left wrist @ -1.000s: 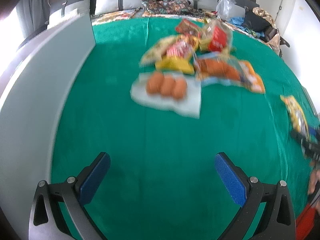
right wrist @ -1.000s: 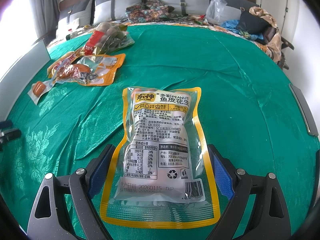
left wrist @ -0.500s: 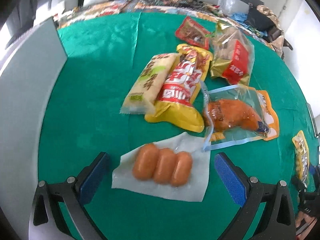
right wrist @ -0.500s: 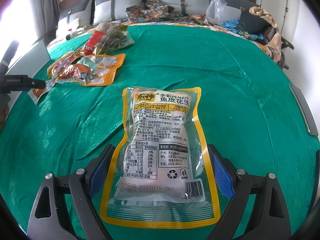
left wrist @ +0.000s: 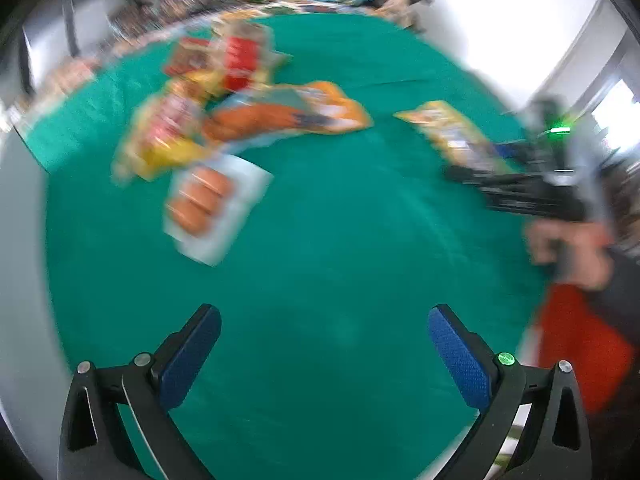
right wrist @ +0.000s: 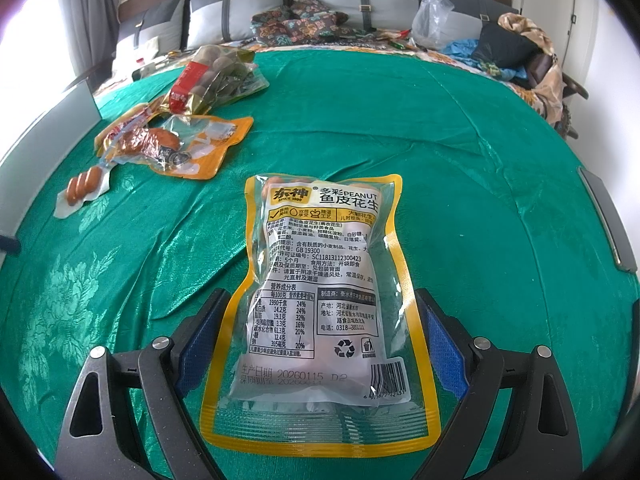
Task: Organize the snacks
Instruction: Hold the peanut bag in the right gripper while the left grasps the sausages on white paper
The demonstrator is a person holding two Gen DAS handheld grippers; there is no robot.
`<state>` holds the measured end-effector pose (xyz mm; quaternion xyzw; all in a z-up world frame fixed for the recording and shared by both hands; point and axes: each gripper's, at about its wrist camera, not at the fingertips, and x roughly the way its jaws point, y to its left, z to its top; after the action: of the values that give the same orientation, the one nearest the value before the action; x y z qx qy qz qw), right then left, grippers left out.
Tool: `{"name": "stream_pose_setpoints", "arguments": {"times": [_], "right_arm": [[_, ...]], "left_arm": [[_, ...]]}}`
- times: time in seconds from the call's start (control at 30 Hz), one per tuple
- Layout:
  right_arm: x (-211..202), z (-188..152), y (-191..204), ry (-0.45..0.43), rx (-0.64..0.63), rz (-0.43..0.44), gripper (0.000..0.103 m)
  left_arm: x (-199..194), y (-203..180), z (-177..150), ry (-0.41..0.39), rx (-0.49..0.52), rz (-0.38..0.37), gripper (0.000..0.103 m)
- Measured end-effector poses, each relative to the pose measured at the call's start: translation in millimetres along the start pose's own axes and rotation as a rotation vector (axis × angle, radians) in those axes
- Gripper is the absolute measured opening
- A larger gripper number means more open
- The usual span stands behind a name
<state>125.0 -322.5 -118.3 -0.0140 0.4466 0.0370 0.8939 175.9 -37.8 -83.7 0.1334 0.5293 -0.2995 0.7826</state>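
The right gripper [right wrist: 320, 336] stands spread wide, its blue pads on either side of the peanut packet [right wrist: 320, 292], which lies flat on the green cloth [right wrist: 480, 200] in the lower middle of the right wrist view; whether the pads touch its yellow border I cannot tell. To the right of the packet the cloth runs bare to a dark rail [right wrist: 608, 224] at the frame's right edge. Toward the upper left lie the other snacks: an orange-edged pouch [right wrist: 192, 144], a sausage pack [right wrist: 82, 188] just below it, and a red-labelled bag [right wrist: 212, 80] higher up, near a pale grey panel [right wrist: 48, 120] along the left edge.

The left gripper [left wrist: 324, 344] is released too, holding nothing, with plain green cloth between and ahead of its fingers. That whole view is smeared by motion. The sausage pack [left wrist: 212, 204] and the heap of bags [left wrist: 200, 100] behind it sit left of centre and upward, labels unreadable. At the right edge the person's hand [left wrist: 572, 248] and the dark body of the other tool are only blurs, partly cut off.
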Motion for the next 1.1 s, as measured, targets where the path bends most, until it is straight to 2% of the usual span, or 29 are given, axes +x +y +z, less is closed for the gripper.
{"name": "stream_pose_setpoints", "arguments": {"times": [0.03,0.1,0.17,0.27,0.33,0.43,0.5,0.6,0.67,0.7,0.73,0.87,0.9,0.93,0.97,1.0,1.1], "right_arm": [[-0.1,0.0,-0.1,0.000,0.000,0.000,0.092],[0.0,0.0,0.0,0.000,0.000,0.000,0.092],[-0.1,0.0,-0.1,0.000,0.000,-0.001,0.092],[-0.4,0.1,-0.5,0.000,0.001,-0.001,0.092],[-0.1,0.1,-0.2,0.000,0.001,-0.001,0.092],[-0.2,0.1,-0.2,0.000,0.002,-0.002,0.092],[-0.8,0.2,-0.8,0.000,0.002,-0.002,0.092],[0.0,0.0,-0.2,0.000,0.002,-0.002,0.092],[0.1,-0.1,-0.3,0.000,0.003,-0.002,0.092],[0.2,-0.1,-0.2,0.000,0.003,-0.002,0.092],[0.2,-0.1,-0.3,0.000,0.003,-0.002,0.092],[-0.4,-0.1,-0.7,0.000,0.003,-0.003,0.092],[-0.5,-0.1,-0.8,0.000,0.003,-0.003,0.092],[-0.8,-0.1,-1.1,0.000,0.003,-0.002,0.092],[-0.8,-0.1,-1.2,0.000,0.003,-0.002,0.092],[-1.0,-0.1,-1.3,0.000,0.003,-0.002,0.092],[1.0,-0.4,0.5,0.000,0.004,-0.002,0.092]], "left_arm": [[2.8,3.2,8.8,-0.002,0.010,0.062,0.102],[11.5,13.7,24.7,-0.002,0.008,0.126,0.102],[25.2,27.1,45.7,-0.004,-0.021,0.167,0.102],[41.8,42.4,67.5,-0.031,-0.086,0.177,0.102],[57.3,44.4,75.3,-0.038,-0.123,0.152,0.102],[77.1,36.8,66.2,0.014,-0.129,0.079,0.099],[72.1,22.1,52.6,0.023,-0.068,0.023,0.099],[61.7,-4.5,29.6,0.078,0.036,-0.114,0.099],[56.8,-18.7,20.6,0.095,0.106,-0.085,0.099],[55.9,-21.2,20.3,0.092,0.121,-0.035,0.099],[54.8,-20.4,22.2,0.077,0.114,0.008,0.099],[61.6,-4.2,38.6,0.043,0.013,0.072,0.099],[67.3,-1.5,42.3,0.049,0.004,0.090,0.095],[73.5,-0.8,45.9,0.058,-0.003,0.109,0.078],[76.1,0.8,49.2,0.055,-0.013,0.110,0.073],[76.3,-0.4,52.6,0.045,-0.025,0.104,0.061],[73.0,-6.4,47.3,0.045,-0.014,0.097,0.058]]}}
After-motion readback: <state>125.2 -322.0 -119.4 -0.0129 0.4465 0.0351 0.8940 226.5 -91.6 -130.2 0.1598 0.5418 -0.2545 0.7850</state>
